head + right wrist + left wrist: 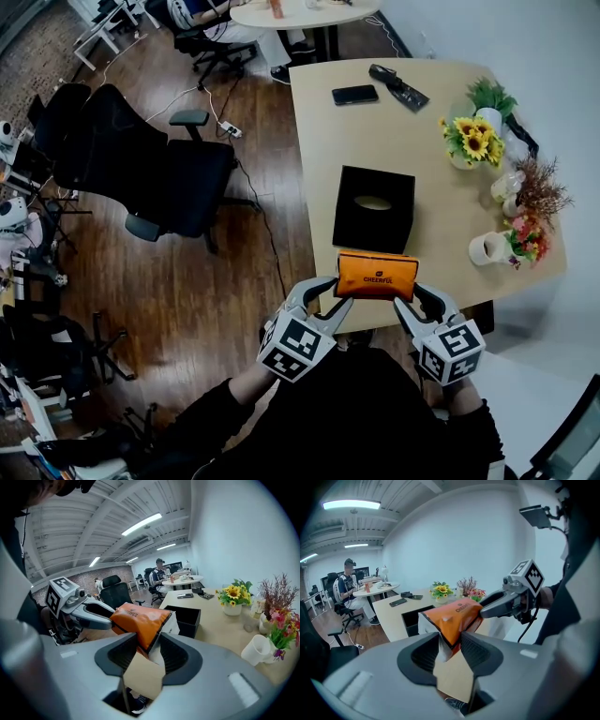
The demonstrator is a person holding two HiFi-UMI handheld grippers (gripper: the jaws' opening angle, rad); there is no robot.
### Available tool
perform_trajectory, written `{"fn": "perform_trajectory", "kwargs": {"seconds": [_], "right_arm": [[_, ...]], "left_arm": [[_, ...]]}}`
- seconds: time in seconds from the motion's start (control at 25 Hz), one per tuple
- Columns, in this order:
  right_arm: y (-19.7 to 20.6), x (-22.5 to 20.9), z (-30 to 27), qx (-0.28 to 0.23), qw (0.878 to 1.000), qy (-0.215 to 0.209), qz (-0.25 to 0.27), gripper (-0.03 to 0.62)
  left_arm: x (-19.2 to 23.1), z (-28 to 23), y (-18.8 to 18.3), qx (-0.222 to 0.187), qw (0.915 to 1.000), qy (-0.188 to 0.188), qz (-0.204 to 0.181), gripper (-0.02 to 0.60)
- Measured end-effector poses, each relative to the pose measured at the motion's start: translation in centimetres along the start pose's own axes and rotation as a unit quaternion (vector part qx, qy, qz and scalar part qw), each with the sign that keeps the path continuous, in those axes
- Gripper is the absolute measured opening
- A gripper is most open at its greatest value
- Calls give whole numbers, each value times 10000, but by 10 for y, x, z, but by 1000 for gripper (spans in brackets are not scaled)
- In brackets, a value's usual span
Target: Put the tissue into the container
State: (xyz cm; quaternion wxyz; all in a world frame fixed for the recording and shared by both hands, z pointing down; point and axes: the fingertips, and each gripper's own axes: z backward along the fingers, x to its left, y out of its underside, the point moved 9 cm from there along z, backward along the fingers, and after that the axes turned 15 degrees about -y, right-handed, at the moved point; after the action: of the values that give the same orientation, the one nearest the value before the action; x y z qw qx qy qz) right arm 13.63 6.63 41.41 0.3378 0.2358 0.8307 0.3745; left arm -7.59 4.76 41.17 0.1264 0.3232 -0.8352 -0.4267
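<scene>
L gripper & R gripper clamp tissue pack ends, black container just beyond.

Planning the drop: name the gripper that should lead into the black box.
Neither, probably: left gripper and right gripper each clamp one end of the tissue pack, with the black box centred just beyond.
</scene>
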Motion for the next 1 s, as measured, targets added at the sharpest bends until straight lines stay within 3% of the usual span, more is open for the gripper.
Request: {"fn": "perform_trajectory", "kwargs": {"seconds": [1.0], "right_arm": [[-31,19,7,-145,9994,187,255,158]], "left_arm": [[16,18,-23,-255,9996,57,-70,129]]}}
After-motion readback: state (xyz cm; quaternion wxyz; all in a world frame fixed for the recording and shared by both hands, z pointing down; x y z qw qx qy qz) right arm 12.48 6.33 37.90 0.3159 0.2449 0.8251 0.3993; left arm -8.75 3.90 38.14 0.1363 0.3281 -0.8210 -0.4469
